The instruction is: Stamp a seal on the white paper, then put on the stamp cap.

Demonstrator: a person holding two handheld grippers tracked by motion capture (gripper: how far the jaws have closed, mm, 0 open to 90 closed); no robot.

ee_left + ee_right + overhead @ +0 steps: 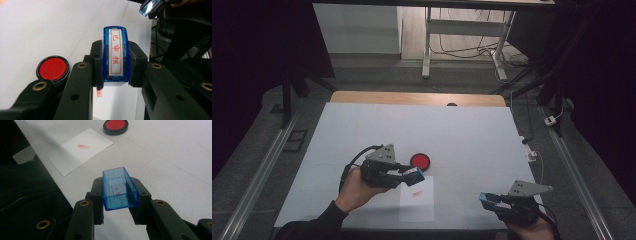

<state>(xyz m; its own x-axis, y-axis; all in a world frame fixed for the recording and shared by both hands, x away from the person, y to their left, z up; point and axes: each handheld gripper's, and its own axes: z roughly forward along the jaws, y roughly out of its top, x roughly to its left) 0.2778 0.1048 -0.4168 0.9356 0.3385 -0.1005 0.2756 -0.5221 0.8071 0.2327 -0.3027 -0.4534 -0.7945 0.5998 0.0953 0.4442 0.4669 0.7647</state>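
Left gripper (414, 175) is seen in the high view held over the near middle of the white bench (362, 130), clenched on a blue stamp (414, 174) just above the top edge of a white sheet of paper (417, 205); a round red ink pad (420, 161) lies just beyond it. Right gripper (486, 198) is held at the near right edge of the bench, well apart from the left, clamped on a blue transparent cap (485, 198). What the high view leaves too small is given by the left gripper view — the stamp (116, 53) is pinched by its two long sides, and its white label with a red frame and three red characters faces the camera, with the ink pad (52, 68) to the left on the bench. In the right gripper view the cap (119, 188) is shown as an open, hollow rectangular shell with faint red smears on its inner floor, gripped by its side walls; farther off lie the paper (82, 150), bearing one small red imprint (81, 146), and the ink pad (115, 126), cut off by the top edge. The printing face of the stamp is turned away and cannot be made out, and the imprint is too small to be read.
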